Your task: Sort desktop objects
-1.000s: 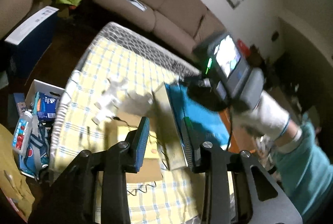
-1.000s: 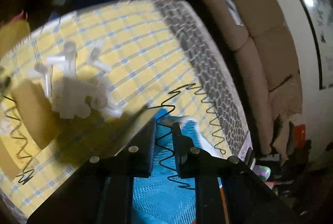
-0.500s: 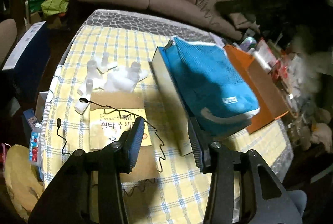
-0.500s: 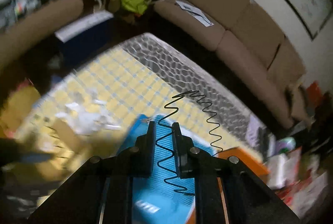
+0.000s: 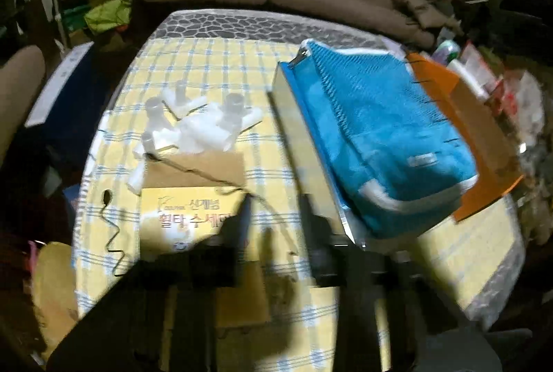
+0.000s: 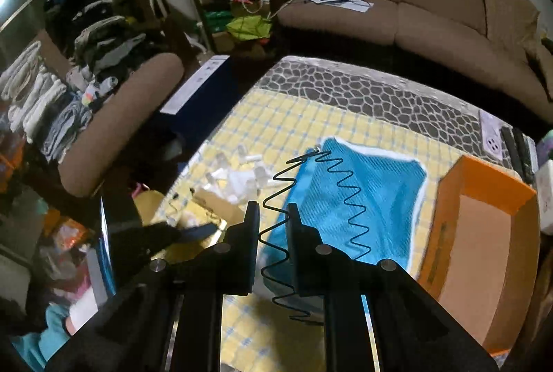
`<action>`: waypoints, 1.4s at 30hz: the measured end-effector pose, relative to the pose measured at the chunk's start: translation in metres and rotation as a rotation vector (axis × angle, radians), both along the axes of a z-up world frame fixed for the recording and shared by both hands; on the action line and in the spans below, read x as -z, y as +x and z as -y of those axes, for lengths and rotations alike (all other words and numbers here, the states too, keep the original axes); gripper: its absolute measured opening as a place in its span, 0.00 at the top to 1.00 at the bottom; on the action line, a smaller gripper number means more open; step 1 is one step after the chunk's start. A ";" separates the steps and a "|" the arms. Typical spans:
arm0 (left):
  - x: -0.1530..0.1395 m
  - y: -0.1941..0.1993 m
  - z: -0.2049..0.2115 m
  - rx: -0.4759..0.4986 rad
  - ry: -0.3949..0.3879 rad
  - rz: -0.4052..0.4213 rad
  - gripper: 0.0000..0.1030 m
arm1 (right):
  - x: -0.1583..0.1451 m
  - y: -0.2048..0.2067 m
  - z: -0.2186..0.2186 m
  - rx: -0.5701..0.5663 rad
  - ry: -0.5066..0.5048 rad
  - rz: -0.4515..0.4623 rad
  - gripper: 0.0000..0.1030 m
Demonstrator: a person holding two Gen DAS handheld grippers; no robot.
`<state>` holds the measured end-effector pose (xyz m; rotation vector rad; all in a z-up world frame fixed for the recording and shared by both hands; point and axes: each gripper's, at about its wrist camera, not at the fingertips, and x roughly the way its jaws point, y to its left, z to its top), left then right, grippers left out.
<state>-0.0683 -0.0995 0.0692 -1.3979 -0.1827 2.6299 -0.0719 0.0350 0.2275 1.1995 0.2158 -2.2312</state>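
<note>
Table [image 5: 221, 61]: yellow checked cloth, grey pebble-pattern border along the far edge at frame top; bare cloth lies lower right in the left wrist view and at bottom centre in the right wrist view.
Right gripper [image 6: 273, 216]: bottom centre of its view, fingers close together, pinching a black zigzag wire spring [image 6: 345, 192] that rises between them and loops over the blue mesh pouch [image 6: 363, 199].
Left gripper [image 5: 276, 209]: lower centre, dark and blurred, fingers spread apart, nothing between them, above the yellow printed card [image 5: 186, 209].
Second zigzag wire [image 5: 112, 234]: left of that card, on the cloth.
White plastic fittings [image 5: 204, 123]: clustered centre left.
Orange cardboard box [image 6: 480, 234]: right of the pouch, open, contents not discernible
</note>
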 end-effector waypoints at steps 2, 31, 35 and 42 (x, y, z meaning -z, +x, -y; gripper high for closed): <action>-0.001 0.002 0.001 -0.009 0.001 -0.005 0.87 | 0.002 0.007 -0.009 0.001 0.002 -0.003 0.86; 0.004 0.029 0.146 -0.240 0.173 0.073 0.65 | 0.016 0.045 -0.039 -0.021 -0.022 0.007 0.87; 0.018 0.014 0.130 -0.210 0.065 0.092 0.51 | 0.022 0.039 -0.049 0.028 -0.034 0.025 0.84; 0.043 -0.003 0.134 -0.201 0.026 0.143 0.52 | 0.057 0.050 -0.093 0.145 0.044 0.038 0.61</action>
